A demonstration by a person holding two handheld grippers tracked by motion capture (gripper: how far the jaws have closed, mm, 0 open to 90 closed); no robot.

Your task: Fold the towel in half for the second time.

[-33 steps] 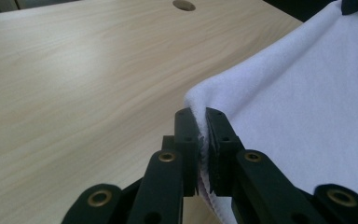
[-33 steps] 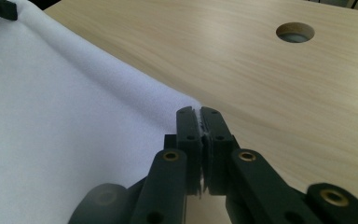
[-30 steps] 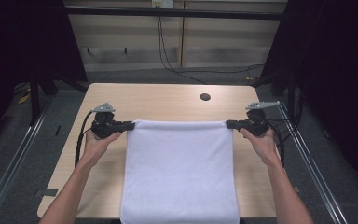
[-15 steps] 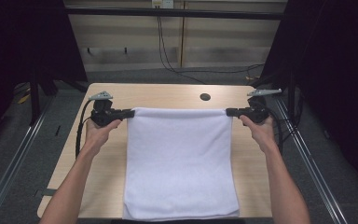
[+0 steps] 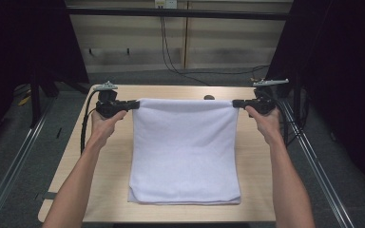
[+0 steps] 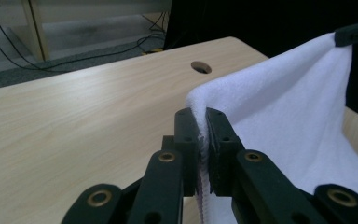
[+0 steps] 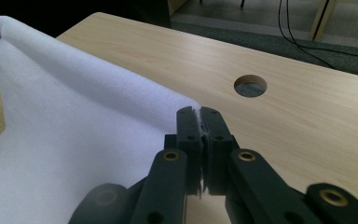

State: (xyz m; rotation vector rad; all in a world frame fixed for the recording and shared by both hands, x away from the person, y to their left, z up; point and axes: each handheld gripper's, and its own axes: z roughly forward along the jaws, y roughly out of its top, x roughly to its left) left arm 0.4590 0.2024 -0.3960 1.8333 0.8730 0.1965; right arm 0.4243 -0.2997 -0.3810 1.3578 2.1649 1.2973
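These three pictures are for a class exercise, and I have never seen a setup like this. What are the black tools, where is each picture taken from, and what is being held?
A person stands at a wooden table with a hand-held clamp tool in each hand. The high view looks down from above. Each of the other two pictures comes from a small camera riding on one tool, looking along its black jaws. The left gripper and right gripper each pinch a far corner of a white towel. That far edge is stretched between them above the table, while the near end rests on the wood. The round hole is part of the tabletop.
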